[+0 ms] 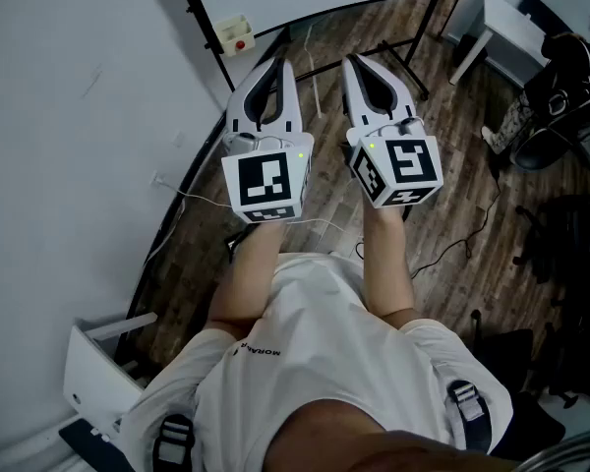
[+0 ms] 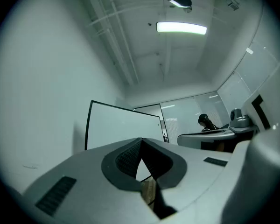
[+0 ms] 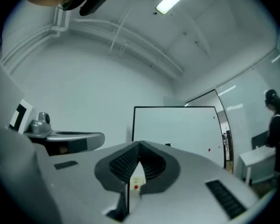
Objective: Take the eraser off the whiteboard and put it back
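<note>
Nearest the head camera is the person's white shirt [image 1: 324, 362]. A short line of print on it is seen upside down and cannot be read in full. Ahead of it, the left gripper [image 1: 282, 67] and the right gripper [image 1: 352, 63] are held side by side over the wood-plank floor [image 1: 452, 146], aimed towards the board. Each marker cube carries a black-and-white square pattern, but no words.

In the left gripper view, the left gripper's jaws are seen clenched tip to tip, with nothing between them. The same is shown for the right gripper in its own view, so both are empty.

Beyond the tips, a small cream box with a red button [image 1: 238, 33] is mounted low on the board's black stand. No label on it can be made out.

Farther off stands the whiteboard [image 3: 177, 127]. On its lower part a small dark block [image 3: 168, 144] is seen, and this is judged to be the eraser. It is well apart from both grippers and too small for any brand to be read.

The approach is judged to be the step in hand, with nothing lifted yet. For the next move, the board must be neared, one gripper's jaws parted and then closed across the eraser's sides.
</note>
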### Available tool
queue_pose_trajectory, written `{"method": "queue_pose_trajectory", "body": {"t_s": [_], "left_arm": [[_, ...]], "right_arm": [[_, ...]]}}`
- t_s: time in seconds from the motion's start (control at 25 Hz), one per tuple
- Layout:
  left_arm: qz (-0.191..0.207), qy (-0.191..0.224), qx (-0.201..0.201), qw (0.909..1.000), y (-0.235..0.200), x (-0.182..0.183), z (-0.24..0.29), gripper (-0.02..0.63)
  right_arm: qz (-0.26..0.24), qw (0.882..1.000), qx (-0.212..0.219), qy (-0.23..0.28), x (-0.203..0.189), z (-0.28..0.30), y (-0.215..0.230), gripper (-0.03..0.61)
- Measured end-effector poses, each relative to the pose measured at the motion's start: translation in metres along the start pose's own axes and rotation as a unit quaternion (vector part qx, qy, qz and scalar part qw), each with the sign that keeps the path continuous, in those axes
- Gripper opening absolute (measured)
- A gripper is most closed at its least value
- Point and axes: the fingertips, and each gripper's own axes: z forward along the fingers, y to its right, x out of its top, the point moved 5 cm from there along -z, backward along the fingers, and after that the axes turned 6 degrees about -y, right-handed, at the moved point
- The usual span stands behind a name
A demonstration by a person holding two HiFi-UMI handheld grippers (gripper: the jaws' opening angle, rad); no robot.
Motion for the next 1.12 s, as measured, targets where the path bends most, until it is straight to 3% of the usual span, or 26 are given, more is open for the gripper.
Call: {"method": "queue_pose_trajectory", "body": {"t_s": [0.64,0.92,1.12], "left_arm": [[0.008,-0.017,0.018,0.9997,0.056,-0.009,0.004,0.002],[0.016,-0.029,0.039,0.9987,0.061,-0.014,0.017,0.002],[0.006,-0.038,0.037,0.9986,0.061,-0.041,0.055,0.002]], "right_arm": [[0.024,1.000,0.011,0.008,-0.008,-0.032,0.048,0.014],[0.032,0.999,0.022,0.002,-0.018,-0.017,0.063,0.014],[0.027,0.999,0.025,-0.013,-0.037,0.008,0.083,0.013]]}}
